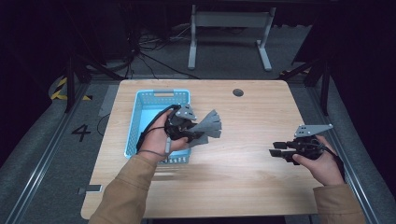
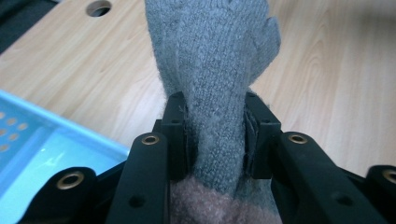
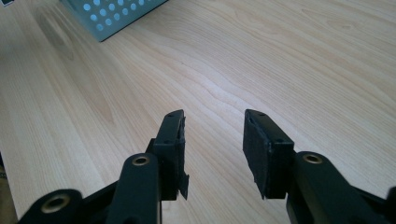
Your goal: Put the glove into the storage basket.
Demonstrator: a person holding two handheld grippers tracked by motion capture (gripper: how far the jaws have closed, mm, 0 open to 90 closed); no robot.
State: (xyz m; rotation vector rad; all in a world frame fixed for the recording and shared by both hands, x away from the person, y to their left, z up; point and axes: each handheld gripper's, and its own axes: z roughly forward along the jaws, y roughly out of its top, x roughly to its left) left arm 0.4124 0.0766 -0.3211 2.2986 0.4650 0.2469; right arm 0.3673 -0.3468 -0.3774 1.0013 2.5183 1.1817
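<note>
My left tool (image 2: 212, 135) pinches a fuzzy grey knit glove (image 2: 215, 70) just over the perforated blue basket's (image 1: 135, 121) right rim. My right tool (image 3: 212, 140) hangs spread over bare, smooth wooden table (image 1: 243, 172), well apart.

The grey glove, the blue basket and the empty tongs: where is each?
grey glove (image 2: 219, 70): left gripper view, its knitted palm.
blue basket (image 1: 135, 122): high view, its left wall.
empty tongs (image 3: 212, 140): right gripper view, between the open tips.
</note>
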